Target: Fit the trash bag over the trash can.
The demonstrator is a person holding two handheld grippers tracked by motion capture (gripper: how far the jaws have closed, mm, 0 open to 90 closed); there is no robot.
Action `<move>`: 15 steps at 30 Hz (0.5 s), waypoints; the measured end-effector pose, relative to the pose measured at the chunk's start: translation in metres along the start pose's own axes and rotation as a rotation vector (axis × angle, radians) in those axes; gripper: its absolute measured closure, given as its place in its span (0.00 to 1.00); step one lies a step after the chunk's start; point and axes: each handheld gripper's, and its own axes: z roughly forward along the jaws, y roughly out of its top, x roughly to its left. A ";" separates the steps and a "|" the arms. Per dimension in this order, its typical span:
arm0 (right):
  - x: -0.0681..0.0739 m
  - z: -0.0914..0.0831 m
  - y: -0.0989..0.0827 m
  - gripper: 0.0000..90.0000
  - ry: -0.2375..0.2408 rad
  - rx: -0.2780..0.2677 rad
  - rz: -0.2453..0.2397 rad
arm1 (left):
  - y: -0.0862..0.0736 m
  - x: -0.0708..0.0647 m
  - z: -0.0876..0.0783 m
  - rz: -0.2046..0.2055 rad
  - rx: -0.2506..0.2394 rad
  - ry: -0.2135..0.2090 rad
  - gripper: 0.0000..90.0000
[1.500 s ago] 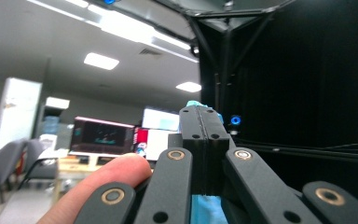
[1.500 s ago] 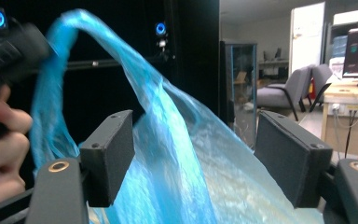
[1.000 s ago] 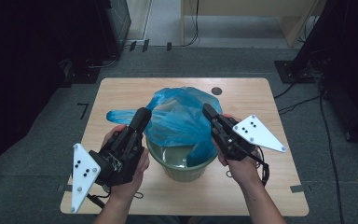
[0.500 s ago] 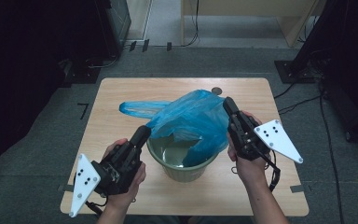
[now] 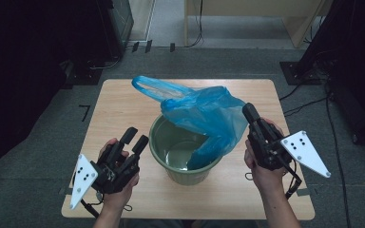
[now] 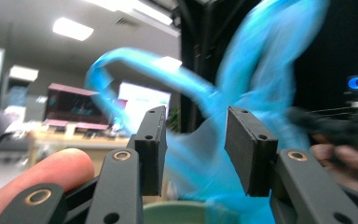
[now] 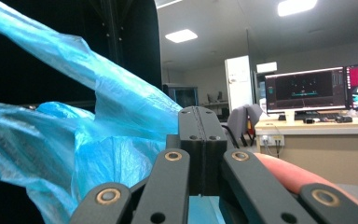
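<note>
A green bucket (image 5: 190,175) stands on the wooden table (image 5: 119,107). A thin blue plastic bag (image 5: 204,111) is draped over its far right rim, one corner hanging inside, one handle loop (image 5: 147,85) flying up to the back left. At the bag's right edge my right gripper (image 5: 250,112) is shut on the film; in the right gripper view the closed jaws (image 7: 198,140) show the bag (image 7: 74,140) stretching left. My left gripper (image 5: 138,135) sits left of the bucket. Its jaws have just been opening, with nothing pinched between them (image 6: 193,128); the blurred bag (image 6: 256,70) floats beyond.
The bucket (image 6: 186,214) rim peeks up below the left jaws. Dark equipment racks and cables (image 5: 309,102) lie on the carpet around the table. Bare tabletop lies left and behind the bucket. Desks with monitors (image 7: 307,91) fill the room behind.
The left gripper let go of the bag, opened, and dropped down toward the near left. The bag swung right, uncovering the bucket's mouth. The right gripper drew the bag rightward.
</note>
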 end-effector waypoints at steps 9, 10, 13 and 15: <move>-0.004 -0.010 -0.004 1.00 0.045 -0.013 0.017 | -0.013 0.008 0.054 -0.136 0.187 0.078 0.52; -0.005 -0.012 -0.004 1.00 0.054 -0.014 0.022 | -0.013 0.010 0.059 -0.155 0.195 0.070 0.49; -0.008 -0.016 -0.003 1.00 0.092 -0.020 0.043 | -0.013 0.013 0.069 -0.193 0.205 0.039 0.46; -0.010 -0.019 -0.004 1.00 0.116 -0.017 0.042 | -0.013 0.014 0.074 -0.203 0.213 0.007 0.43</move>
